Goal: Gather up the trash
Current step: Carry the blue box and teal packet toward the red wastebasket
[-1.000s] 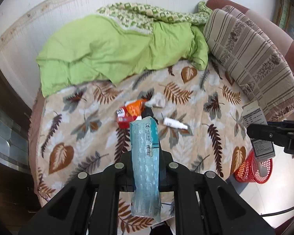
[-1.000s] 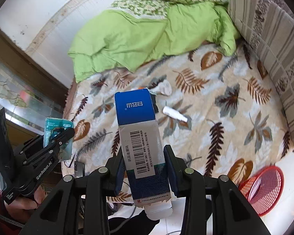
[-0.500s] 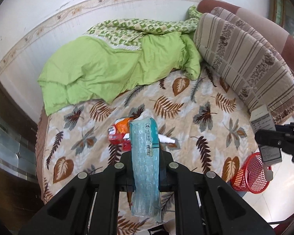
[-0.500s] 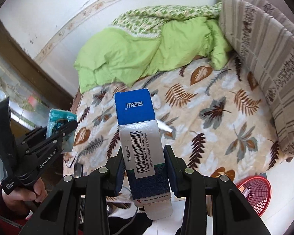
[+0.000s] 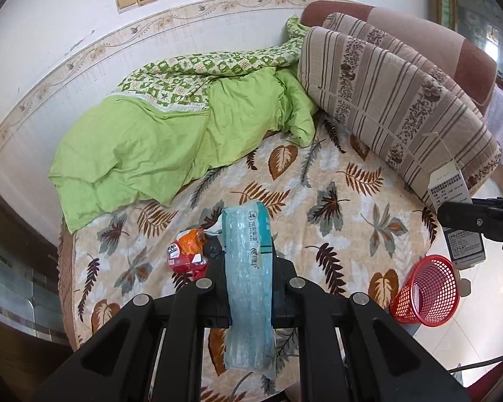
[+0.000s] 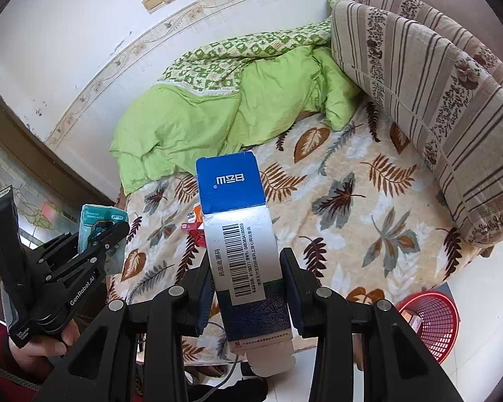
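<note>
My left gripper is shut on a pale teal plastic packet that stands up between its fingers; the same gripper and packet show at the left of the right wrist view. My right gripper is shut on a blue and white medicine box with a barcode; that box also shows at the right edge of the left wrist view. On the bed an orange and red wrapper lies partly hidden behind the packet. A red mesh basket stands on the floor at the bed's corner.
A green quilt is bunched at the back of the bed and striped cushions lean along its right side. A dark wooden frame runs along the left. A hand holds the left gripper's handle. The basket sits on pale floor tiles.
Both grippers have drawn back and up from the bed with their items still held, so more of the wall and floor shows. The basket now lies closer to the frame's lower right.
</note>
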`<state>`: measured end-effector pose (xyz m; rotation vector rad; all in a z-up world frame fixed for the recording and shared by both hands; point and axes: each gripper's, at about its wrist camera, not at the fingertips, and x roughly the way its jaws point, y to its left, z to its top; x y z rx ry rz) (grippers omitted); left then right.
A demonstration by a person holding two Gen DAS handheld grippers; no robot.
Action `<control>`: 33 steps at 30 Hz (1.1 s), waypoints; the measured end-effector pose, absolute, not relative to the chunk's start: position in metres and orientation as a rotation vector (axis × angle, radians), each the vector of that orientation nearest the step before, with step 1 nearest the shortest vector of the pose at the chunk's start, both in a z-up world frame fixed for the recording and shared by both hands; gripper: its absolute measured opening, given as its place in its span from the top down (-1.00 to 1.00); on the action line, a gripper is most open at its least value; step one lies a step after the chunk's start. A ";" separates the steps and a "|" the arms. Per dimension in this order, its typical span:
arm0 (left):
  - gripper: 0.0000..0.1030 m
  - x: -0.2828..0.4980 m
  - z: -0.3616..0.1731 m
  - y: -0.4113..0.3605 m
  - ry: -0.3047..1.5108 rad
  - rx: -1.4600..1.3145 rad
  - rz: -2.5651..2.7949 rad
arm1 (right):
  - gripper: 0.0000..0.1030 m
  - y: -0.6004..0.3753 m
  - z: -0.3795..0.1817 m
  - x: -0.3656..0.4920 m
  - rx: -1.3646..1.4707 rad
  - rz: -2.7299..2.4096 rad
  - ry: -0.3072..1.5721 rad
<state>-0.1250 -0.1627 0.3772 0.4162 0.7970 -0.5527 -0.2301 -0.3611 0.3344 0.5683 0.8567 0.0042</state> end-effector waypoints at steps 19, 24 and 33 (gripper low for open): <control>0.76 -0.122 0.367 -0.167 0.812 0.443 -0.585 | 0.22 -0.356 0.329 -0.230 0.587 -0.015 0.872; 0.76 -0.121 0.364 -0.173 0.813 0.458 -0.610 | 0.23 -0.362 0.327 -0.234 0.602 -0.038 0.870; 0.76 -0.122 0.358 -0.185 0.844 0.454 -0.679 | 0.23 -0.379 0.324 -0.245 0.642 -0.096 0.868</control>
